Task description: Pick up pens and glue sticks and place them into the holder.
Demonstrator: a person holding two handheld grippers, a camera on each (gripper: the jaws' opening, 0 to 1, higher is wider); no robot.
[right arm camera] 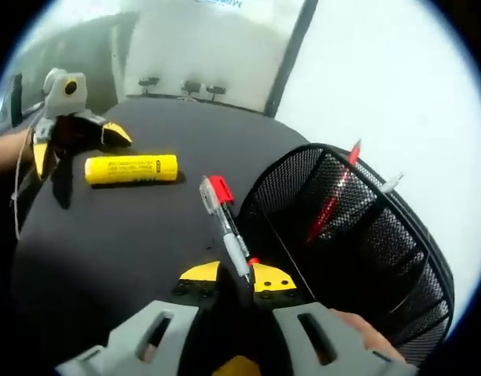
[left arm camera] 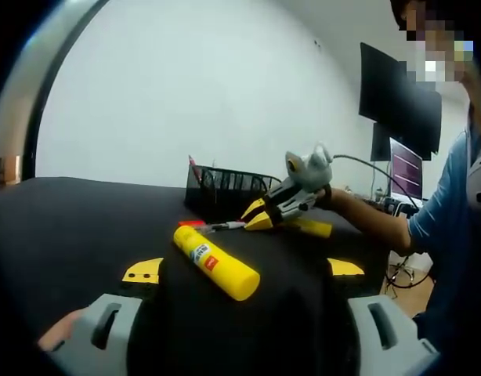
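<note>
A yellow glue stick (left arm camera: 215, 262) lies flat on the black table (left arm camera: 76, 227), just ahead of the left tool (left arm camera: 244, 274), whose yellow-tipped jaws stand wide apart on either side of it with nothing between them. In the left gripper view its long axis runs from far left to near right, the plain end nearest the tool.

The right tool (right arm camera: 236, 280) has its jaws closed on the near end of a red-capped pen (right arm camera: 227, 225). In the right gripper view the pen's long axis points away from the tool, the red cap at the far end, low over the table, just left of the black mesh holder (right arm camera: 381, 235). A red pen (right arm camera: 332, 193) already stands slanted inside the holder.
</note>
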